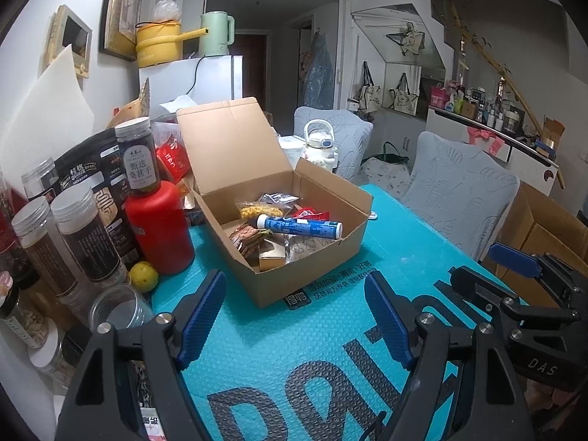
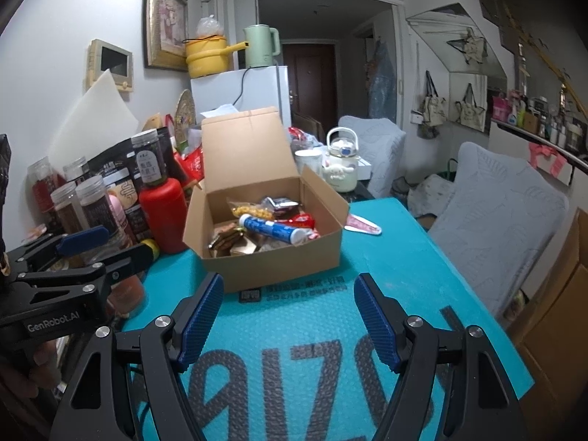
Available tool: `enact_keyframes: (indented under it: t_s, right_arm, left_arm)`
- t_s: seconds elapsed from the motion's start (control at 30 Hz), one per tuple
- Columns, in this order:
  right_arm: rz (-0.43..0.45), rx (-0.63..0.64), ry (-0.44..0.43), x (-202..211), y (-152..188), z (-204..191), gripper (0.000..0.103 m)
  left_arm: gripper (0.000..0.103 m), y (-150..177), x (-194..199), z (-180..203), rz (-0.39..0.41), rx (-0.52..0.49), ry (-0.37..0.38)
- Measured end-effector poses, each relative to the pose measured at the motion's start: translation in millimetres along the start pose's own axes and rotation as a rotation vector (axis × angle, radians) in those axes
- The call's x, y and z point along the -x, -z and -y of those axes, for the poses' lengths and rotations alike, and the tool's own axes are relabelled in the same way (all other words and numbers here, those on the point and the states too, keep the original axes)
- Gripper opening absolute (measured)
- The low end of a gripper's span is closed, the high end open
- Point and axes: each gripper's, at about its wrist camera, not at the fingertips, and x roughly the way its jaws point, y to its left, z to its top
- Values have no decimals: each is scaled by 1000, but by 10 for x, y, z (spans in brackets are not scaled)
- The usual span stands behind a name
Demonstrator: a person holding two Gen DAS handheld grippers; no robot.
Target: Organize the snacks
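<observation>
An open cardboard box (image 1: 312, 261) (image 2: 272, 262) stands on the teal mat (image 1: 294, 367), lid tipped back. Inside lie a blue-and-white tube (image 1: 301, 226) (image 2: 273, 229), a bag of yellow snacks (image 1: 257, 210), a red packet (image 1: 312, 215) and brown packets (image 1: 250, 239). My left gripper (image 1: 294, 312) hovers open over the mat, short of the box's near corner, with nothing between its fingers. My right gripper (image 2: 288, 316) is open and empty too, just in front of the box. Each shows in the other's view: the right gripper (image 1: 492, 275) at the right, the left gripper (image 2: 106, 248) at the left.
A red bottle (image 1: 161, 228), several lidded jars (image 1: 84, 239), dark snack bags and a yellow fruit (image 1: 144, 275) crowd the table's left side. A pink wrapper (image 2: 362, 225) lies right of the box. A white kettle bottle (image 2: 341, 165) stands behind; two covered chairs (image 1: 452, 191) are at the right.
</observation>
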Motion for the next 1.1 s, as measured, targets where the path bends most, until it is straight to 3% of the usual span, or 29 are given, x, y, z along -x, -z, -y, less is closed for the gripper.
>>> enact_keyframes:
  t_s: [0.53,1.1]
  right_arm:
    - [-24,-42,54,84,162,132,74]
    - [-36,-31,56,74,199,113,74]
  left_arm:
    - [78,64,-75,109,-36,-16,36]
    - [78,86,-44,103,-37,-21,39]
